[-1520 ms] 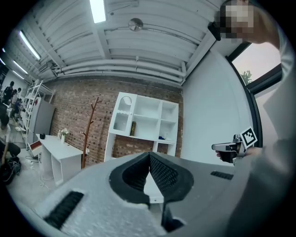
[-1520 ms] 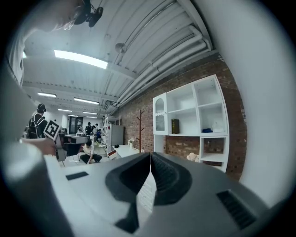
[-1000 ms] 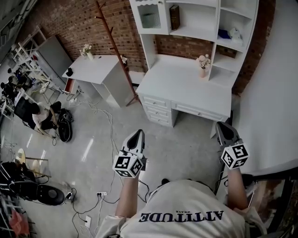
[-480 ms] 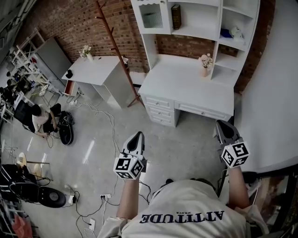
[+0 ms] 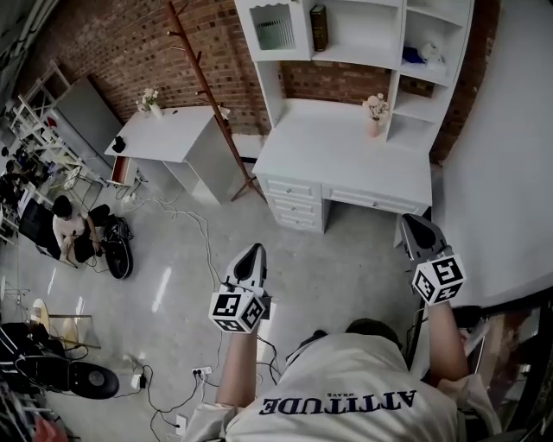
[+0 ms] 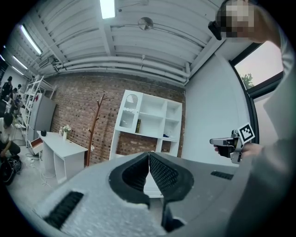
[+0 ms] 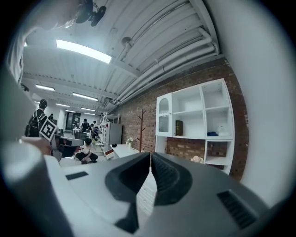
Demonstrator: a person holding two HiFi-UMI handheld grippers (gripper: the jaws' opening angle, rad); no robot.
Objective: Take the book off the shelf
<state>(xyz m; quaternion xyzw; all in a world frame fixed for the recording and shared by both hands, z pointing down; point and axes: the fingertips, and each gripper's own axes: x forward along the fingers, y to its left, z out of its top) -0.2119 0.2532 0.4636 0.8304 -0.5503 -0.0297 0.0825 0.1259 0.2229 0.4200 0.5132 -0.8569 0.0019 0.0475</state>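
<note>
**Book far ahead, tongs shut**

The book (image 5: 319,27) stands upright on the shelf (image 5: 367,34), top centre of frame. Left tongs (image 5: 253,250) and right tongs (image 5: 409,223), both closed and empty, sit well below it, one each side; neither looks clearly nearer.

Crops the top of the shelf (image 5: 399,34) at the head view's upper edge, leaves the spine of the book (image 5: 318,26) too small to read, and the blue thing (image 5: 413,54) at upper right too small to name.
</note>
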